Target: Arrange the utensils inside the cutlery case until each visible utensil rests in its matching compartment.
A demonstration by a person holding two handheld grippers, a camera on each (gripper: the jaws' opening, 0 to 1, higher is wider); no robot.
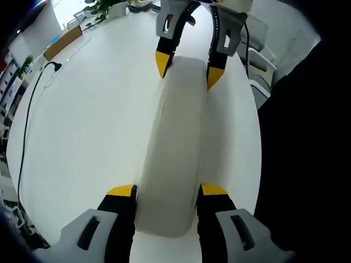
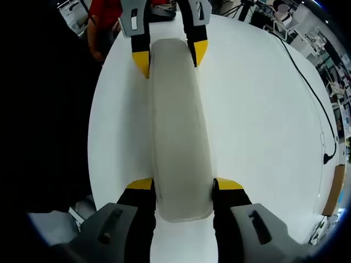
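A long white cutlery case [image 1: 175, 137] lies closed on the white table [image 1: 88, 126], so its inside is hidden. My left gripper [image 1: 167, 190] clamps the case's near end, with both yellow-tipped jaws pressed against its sides. At the far end, my right gripper [image 1: 189, 68] holds the case the same way. In the right gripper view the case [image 2: 181, 120] runs away from my right gripper [image 2: 184, 185], which squeezes its near end, towards my left gripper [image 2: 170, 55] on the far end.
A black cable [image 1: 27, 126] curves along the table's far side, also seen as the cable [image 2: 310, 82] in the right gripper view. A potted plant [image 1: 104, 8] and a brown board [image 1: 61, 41] sit at the table's end. A person in red [image 2: 107, 16] stands beyond the table edge.
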